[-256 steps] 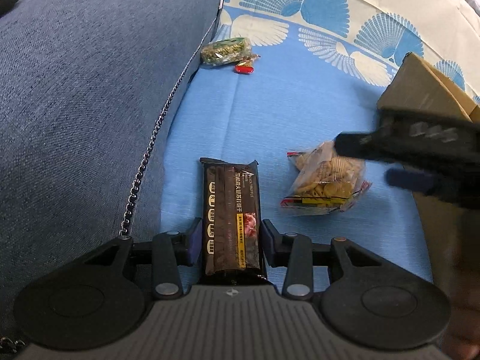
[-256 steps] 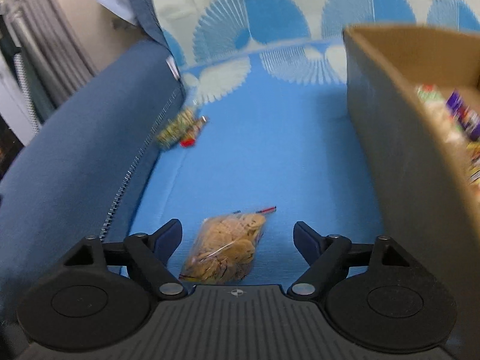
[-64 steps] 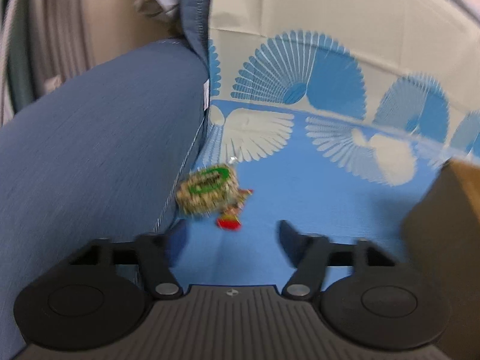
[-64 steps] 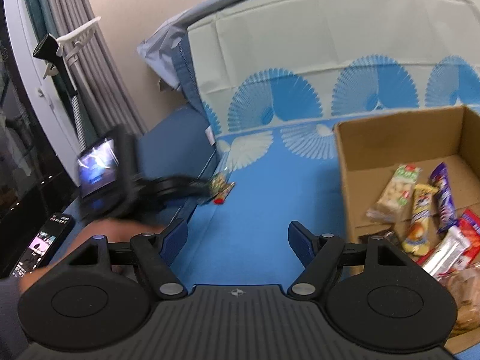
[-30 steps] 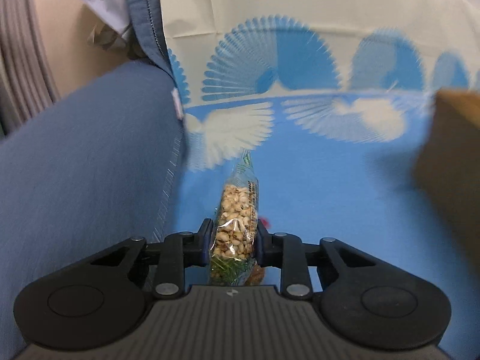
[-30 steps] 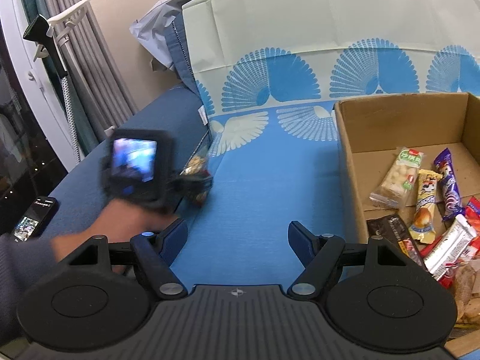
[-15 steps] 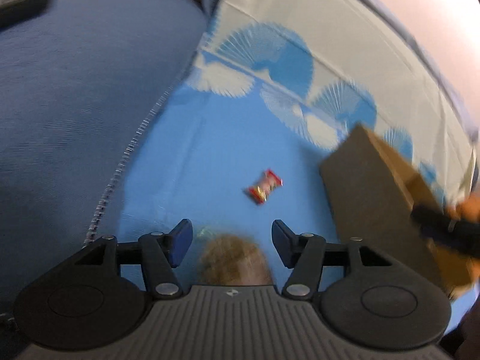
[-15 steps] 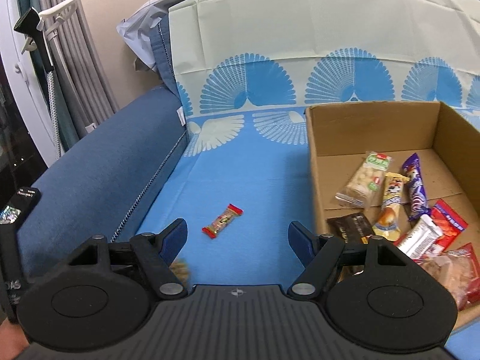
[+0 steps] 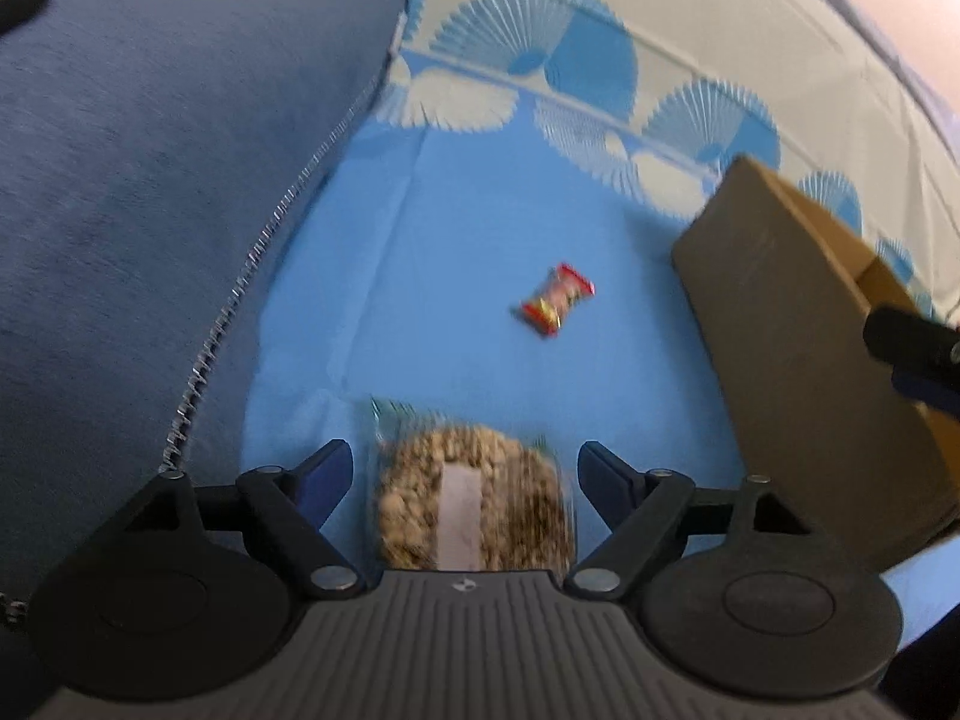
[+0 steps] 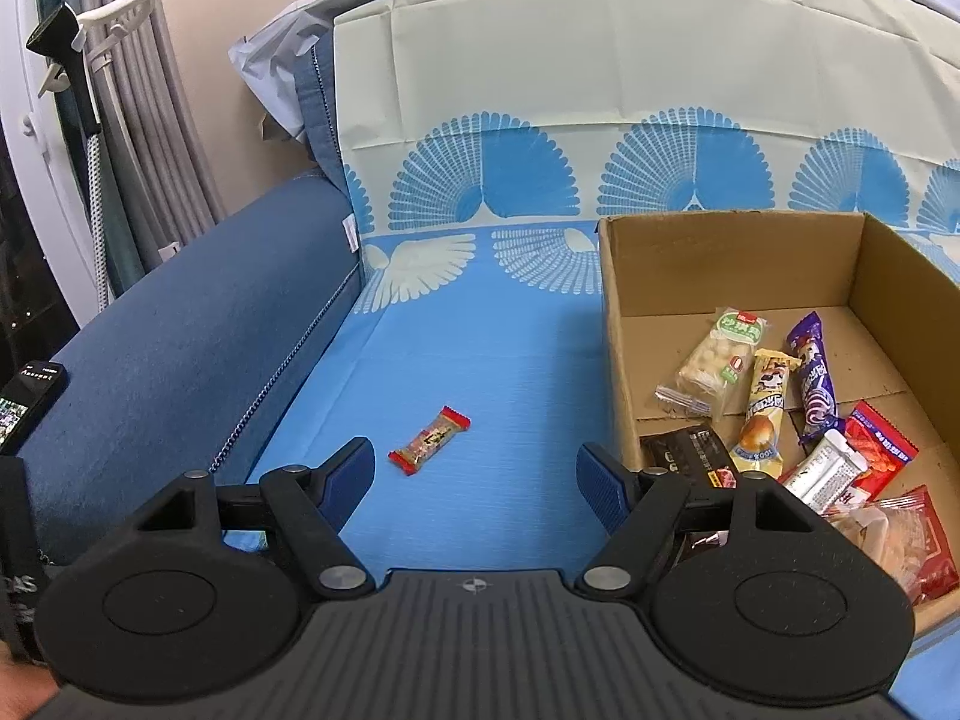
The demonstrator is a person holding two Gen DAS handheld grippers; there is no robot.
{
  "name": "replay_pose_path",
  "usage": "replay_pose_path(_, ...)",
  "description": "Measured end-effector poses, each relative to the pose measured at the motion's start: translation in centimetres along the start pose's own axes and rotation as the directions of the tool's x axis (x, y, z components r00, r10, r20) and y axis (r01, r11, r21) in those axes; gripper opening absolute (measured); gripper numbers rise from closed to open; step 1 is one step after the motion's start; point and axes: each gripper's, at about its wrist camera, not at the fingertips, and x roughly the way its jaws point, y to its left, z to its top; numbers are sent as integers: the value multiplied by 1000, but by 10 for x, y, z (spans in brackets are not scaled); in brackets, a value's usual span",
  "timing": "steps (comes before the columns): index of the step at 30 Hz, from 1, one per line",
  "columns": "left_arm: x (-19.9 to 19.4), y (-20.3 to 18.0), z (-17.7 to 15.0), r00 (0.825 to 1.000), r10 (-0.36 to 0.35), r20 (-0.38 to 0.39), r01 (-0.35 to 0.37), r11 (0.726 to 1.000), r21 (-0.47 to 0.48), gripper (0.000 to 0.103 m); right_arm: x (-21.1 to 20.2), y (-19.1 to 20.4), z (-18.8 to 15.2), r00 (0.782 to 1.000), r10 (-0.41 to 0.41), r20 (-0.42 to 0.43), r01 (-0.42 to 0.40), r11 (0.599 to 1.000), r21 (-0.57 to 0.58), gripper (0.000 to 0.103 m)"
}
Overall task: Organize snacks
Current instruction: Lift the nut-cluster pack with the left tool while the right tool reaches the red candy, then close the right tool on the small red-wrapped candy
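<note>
My left claw [image 9: 465, 474] is spread wide, and the clear bag of nuts [image 9: 471, 507] lies between its 2 fingers without either pad touching it, as far as the blurred left view lets me judge. The bag lies flat on the blue seat cover [image 9: 432, 228], near the camera, a pale label strip facing up. I read this as a bag waiting to be gripped and carried across to the box.

My right claw [image 10: 474, 477] is also wide and holds nothing. It hangs above the seat with the cardboard box [image 10: 729, 246] to its right, so the box interior is in plain sight: 1 pale green-labelled pack [image 10: 717, 363], 1 yellow bar [image 10: 762, 414], 1 purple bar [image 10: 813, 381], 1 dark pack [image 10: 690, 450], plus red and white wrappers near the front. They lie loosely side by side on the box floor, which suggests the box is the collecting place and most snacks are already in.

The small red candy [image 10: 429, 439] lies alone on the seat cover, just beyond and slightly left of my right claw's opening, and well apart from the box wall. In the left view the same candy [image 9: 555, 299] sits farther off, beyond the nut bag and to the right. So 2 items appear left outside: the nuts in my left claw's reach, the candy closer to my right.

A phone [image 10: 27, 396] rests on the dark blue armrest [image 10: 180, 348] at the far left.
</note>
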Motion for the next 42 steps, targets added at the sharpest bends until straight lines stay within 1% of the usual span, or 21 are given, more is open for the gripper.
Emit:
replay_pose_path(2, 1, -5, -4, 1000, 16, -8, -16, 999, 42, 87, 1, 2, -3, 1000, 2, -2, -2, 1000, -9, 76)
replay_pose_path(4, 4, -14, -8, 999, 29, -23, -27, 994, 104, 89, 3, 5, -7, 1000, 1, -8, -1, 1000, -27, 76)
replay_pose_path(6, 7, -23, -12, 998, 59, -31, -54, 985, 162, 95, 5, 9, -11, 1000, 1, -16, -2, 999, -43, 76)
replay_pose_path(8, 10, -30, -16, 996, 85, -41, -75, 974, 212, 95, 6, 14, -14, 1000, 3, -13, -4, 998, -61, 76)
replay_pose_path(10, 15, -33, -18, 993, 108, -54, -93, 968, 234, 95, 6, 18, -17, 1000, 2, -7, -3, 997, -76, 76)
replay_pose_path(12, 19, -30, -17, 991, 123, -57, -108, 970, 217, 94, 6, 20, -19, 1000, 0, 1, 0, 997, -79, 76)
replay_pose_path(13, 20, -27, -15, 990, 125, -59, -112, 974, 195, 92, 6, 21, -20, 1000, -1, 7, 2, 997, -81, 76)
replay_pose_path(14, 21, -23, -14, 990, 122, -66, -109, 978, 177, 85, 6, 21, -21, 1000, -3, 14, 5, 996, -84, 76)
replay_pose_path(15, 22, -20, -12, 990, 116, -74, -104, 982, 157, 85, 6, 22, -22, 1000, -5, 20, 6, 996, -86, 76)
replay_pose_path(17, 22, -16, -10, 990, 122, -65, -113, 985, 132, 85, 7, 22, -21, 1000, -3, 26, 5, 997, -80, 75)
replay_pose_path(19, 23, -13, -8, 990, 128, -59, -121, 986, 116, 85, 11, 21, -21, 1000, 5, 12, -4, 998, -67, 75)
replay_pose_path(26, 23, -7, -2, 991, 107, -75, -101, 991, 86, 85, 30, 30, -11, 998, 45, -42, -46, 998, -35, 65)
replay_pose_path(29, 23, -3, 1, 993, 86, -83, -81, 995, 62, 85, 43, 39, -1, 998, 45, -48, -48, 997, -56, 62)
replay_pose_path(32, 21, -2, 2, 993, 76, -86, -71, 996, 54, 85, 70, 42, 12, 997, 22, -76, -25, 999, -42, 61)
replay_pose_path(35, 19, 0, 3, 994, 63, -89, -60, 997, 42, 85, 110, 37, 24, 990, 2, -144, -1, 1000, 10, 60)
replay_pose_path(39, 19, 2, 4, 995, 49, -89, -46, 999, 29, 85, 160, 31, 33, 968, -5, -251, 25, 997, 76, 61)
replay_pose_path(42, 19, 2, 4, 995, 46, -89, -44, 999, 27, 86, 192, 31, 33, 946, -20, -322, 55, 993, 101, 62)
